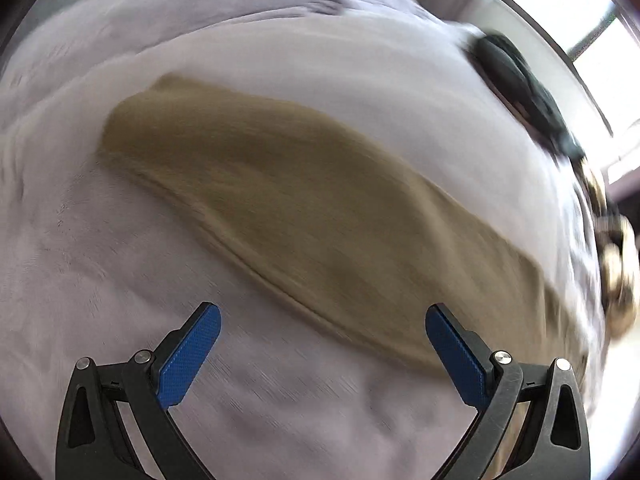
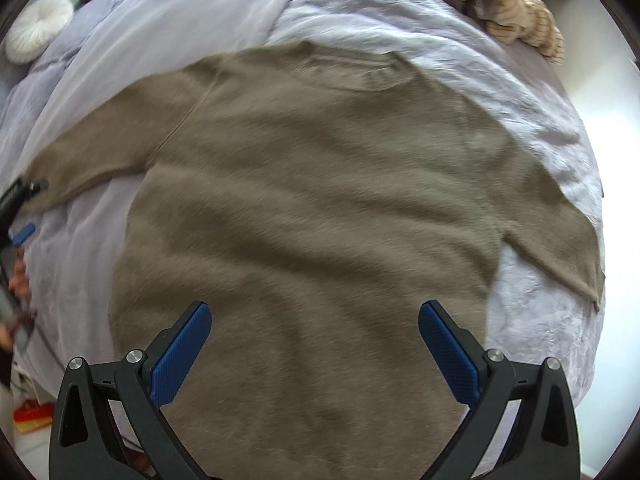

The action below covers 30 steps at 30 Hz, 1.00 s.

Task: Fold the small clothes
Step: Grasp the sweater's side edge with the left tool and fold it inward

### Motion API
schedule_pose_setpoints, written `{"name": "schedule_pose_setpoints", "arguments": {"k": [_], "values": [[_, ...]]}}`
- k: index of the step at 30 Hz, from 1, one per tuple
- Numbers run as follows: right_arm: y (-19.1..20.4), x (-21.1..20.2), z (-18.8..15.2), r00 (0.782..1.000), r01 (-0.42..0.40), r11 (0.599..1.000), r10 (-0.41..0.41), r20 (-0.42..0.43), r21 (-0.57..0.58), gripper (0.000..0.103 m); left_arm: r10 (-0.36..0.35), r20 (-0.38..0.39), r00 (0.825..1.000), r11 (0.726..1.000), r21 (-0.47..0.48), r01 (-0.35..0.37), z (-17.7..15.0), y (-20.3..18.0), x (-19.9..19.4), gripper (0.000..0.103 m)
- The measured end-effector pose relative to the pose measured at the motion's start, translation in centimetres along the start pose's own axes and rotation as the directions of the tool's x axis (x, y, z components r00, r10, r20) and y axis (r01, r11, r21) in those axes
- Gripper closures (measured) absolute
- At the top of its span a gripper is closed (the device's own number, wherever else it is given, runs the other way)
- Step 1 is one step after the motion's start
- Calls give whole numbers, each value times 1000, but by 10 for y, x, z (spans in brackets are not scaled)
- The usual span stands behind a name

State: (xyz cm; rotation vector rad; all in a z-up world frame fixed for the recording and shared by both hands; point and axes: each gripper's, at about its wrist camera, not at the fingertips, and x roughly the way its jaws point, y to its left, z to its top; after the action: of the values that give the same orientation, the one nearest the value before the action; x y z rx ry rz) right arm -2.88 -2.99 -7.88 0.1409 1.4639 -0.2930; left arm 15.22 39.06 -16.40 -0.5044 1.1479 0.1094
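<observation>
Sweater: I am looking at a tan knit sweater (image 2: 320, 200) lying flat on a pale lilac bedsheet (image 2: 440, 40), its body filling the middle of the right wrist view, neckline toward the top centre of the frame.
Left sleeve: it is stretching toward the left edge of the right wrist view, and as a long tan sleeve (image 1: 280, 208) it is running diagonally from upper left to lower right across the left wrist view.
Left gripper: I am holding the left gripper (image 1: 322, 344) with its blue pads spread wide and nothing between them, over bare sheet just beside the sleeve's lower edge.
Right gripper: I am keeping the right gripper (image 2: 314, 340) equally wide open and empty above the lower body of the sweater.
Step in hand, as I judge it: I am lining up the first pinch for a sleeve fold.
Doing it well: I am aiming to come down low, catch the sleeve edge through both layers, and close fully before lifting, so the knit is not slipping or dragging the sheet.
Caution: the left wrist view is blurring, so I am slowing down before committing.
Clutter: a patterned cloth heap (image 2: 508, 8) is lying at the upper right, well apart.
</observation>
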Motion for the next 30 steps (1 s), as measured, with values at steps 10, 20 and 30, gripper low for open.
{"name": "schedule_pose_setpoints", "arguments": {"k": [10, 20, 30], "values": [[43, 7, 0, 999, -24, 998, 23, -31, -54, 0, -228, 89, 970, 973, -27, 231, 22, 23, -1, 88], [30, 11, 1, 998, -67, 998, 66, -21, -23, 0, -327, 152, 933, 941, 149, 305, 29, -31, -49, 93], [-38, 3, 2, 996, -92, 995, 91, 18, 48, 0, -505, 100, 857, 815, 384, 435, -9, -177, -92, 93]]}}
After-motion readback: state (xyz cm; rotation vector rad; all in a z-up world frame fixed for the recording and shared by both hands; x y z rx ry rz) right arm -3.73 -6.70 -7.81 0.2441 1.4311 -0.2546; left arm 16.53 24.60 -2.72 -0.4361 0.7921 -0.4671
